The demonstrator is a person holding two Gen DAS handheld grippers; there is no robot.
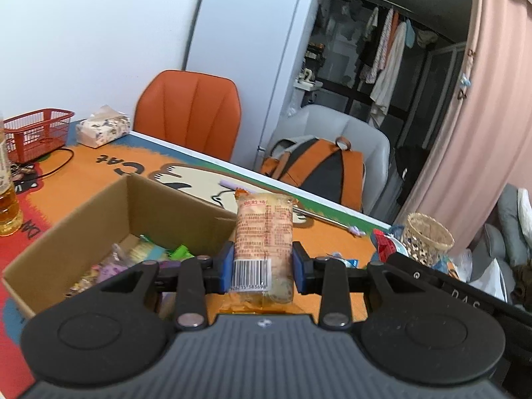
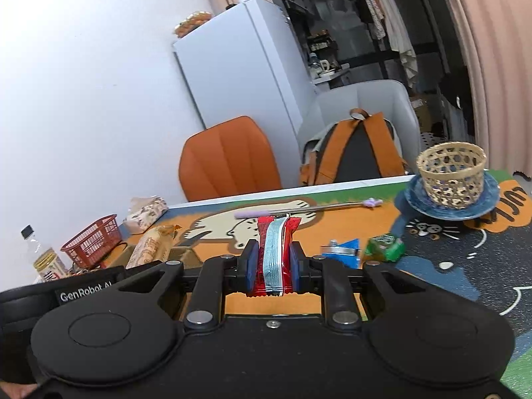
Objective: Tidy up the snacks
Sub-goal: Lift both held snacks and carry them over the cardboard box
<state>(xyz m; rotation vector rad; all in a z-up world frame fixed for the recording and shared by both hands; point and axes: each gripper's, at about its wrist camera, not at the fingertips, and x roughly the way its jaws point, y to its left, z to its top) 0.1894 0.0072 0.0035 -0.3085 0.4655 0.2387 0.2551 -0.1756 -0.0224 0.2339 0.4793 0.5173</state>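
**Two snacks in hand, box ahead on the left**

We hold a snack in each hand-held gripper. The left hand-held gripper [image 1: 264, 267] is clamped on a clear-wrapped cake bar [image 1: 264, 242], upright, barcode toward us, raised above the table [image 1: 332, 239] just right of the cardboard box [image 1: 179, 206]. The right hand-held gripper [image 2: 273, 266] is closed tight on a red and silver packet [image 2: 274, 256], also clear of the table.

To do this step well, we judge that each snack should travel over the open box before we let go, low enough that it drops among the wrappers already inside and not onto the near wall. We should go one hand at a time so the grippers do not meet above the box. The cake bar looks soft, so we should not squeeze harder. A green packet [image 2: 385, 247] and a blue packet [image 2: 344, 249] lie on the table, near the woven basket [image 2: 450, 174].
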